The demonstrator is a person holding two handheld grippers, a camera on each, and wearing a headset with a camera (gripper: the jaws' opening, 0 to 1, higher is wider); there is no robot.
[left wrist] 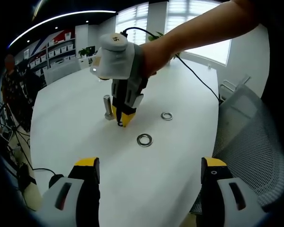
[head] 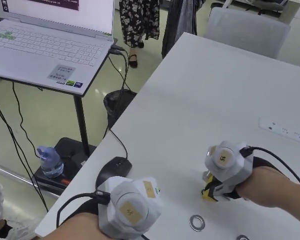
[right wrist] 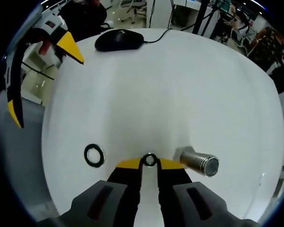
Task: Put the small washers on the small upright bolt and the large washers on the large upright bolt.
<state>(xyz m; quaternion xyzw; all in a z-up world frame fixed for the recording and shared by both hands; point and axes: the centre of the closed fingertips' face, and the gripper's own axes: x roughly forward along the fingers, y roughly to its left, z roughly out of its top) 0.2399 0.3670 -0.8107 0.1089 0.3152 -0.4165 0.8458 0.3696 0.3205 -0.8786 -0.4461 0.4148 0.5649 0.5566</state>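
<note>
Washer (right wrist: 150, 160) in R claw (right wrist: 150, 164), by bolt (right wrist: 199, 163)

Right gripper (right wrist: 150, 164) points tip-down at the surface, jaws closed on a small washer (right wrist: 150, 159); left gripper (left wrist: 150, 165) hovers with jaws wide apart

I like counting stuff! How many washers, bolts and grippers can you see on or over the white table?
Washers: 3, those two lying flat plus one small washer pinched in the right gripper
Bolts: 1
Grippers: 2, the right gripper and the left gripper
Total: 6
</note>
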